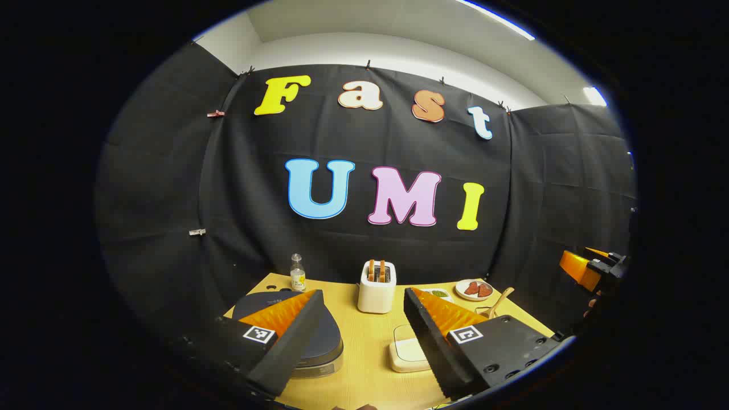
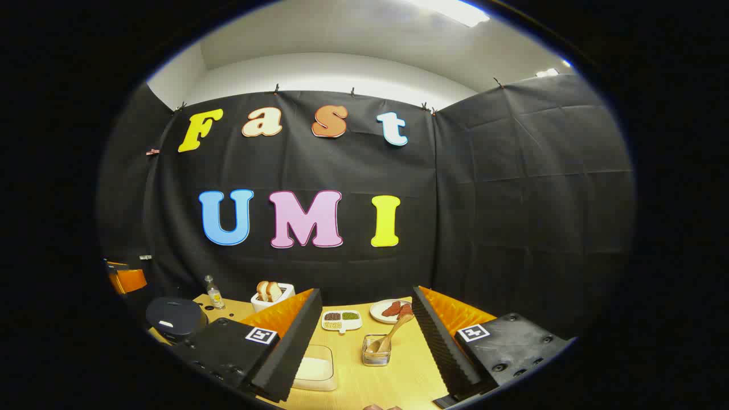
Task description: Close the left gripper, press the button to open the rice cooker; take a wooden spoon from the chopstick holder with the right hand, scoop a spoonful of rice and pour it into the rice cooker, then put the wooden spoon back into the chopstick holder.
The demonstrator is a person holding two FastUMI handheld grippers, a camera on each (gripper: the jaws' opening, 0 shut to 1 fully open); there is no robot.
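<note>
The dark rice cooker sits at the table's left with its lid down, partly behind my left gripper's left finger. My left gripper hangs open above the table, holding nothing. A wooden spoon leans in the small wire chopstick holder, a short way ahead between the fingers of my right gripper, which is open and holds nothing. A shallow white dish of rice lies just left of the holder, near my right gripper's left finger. The same rice dish appears in the left gripper view.
A white toaster with bread stands at the back middle, with a small bottle to its left. A plate of red food and a divided dish of beans sit behind the holder. The other gripper hovers far right.
</note>
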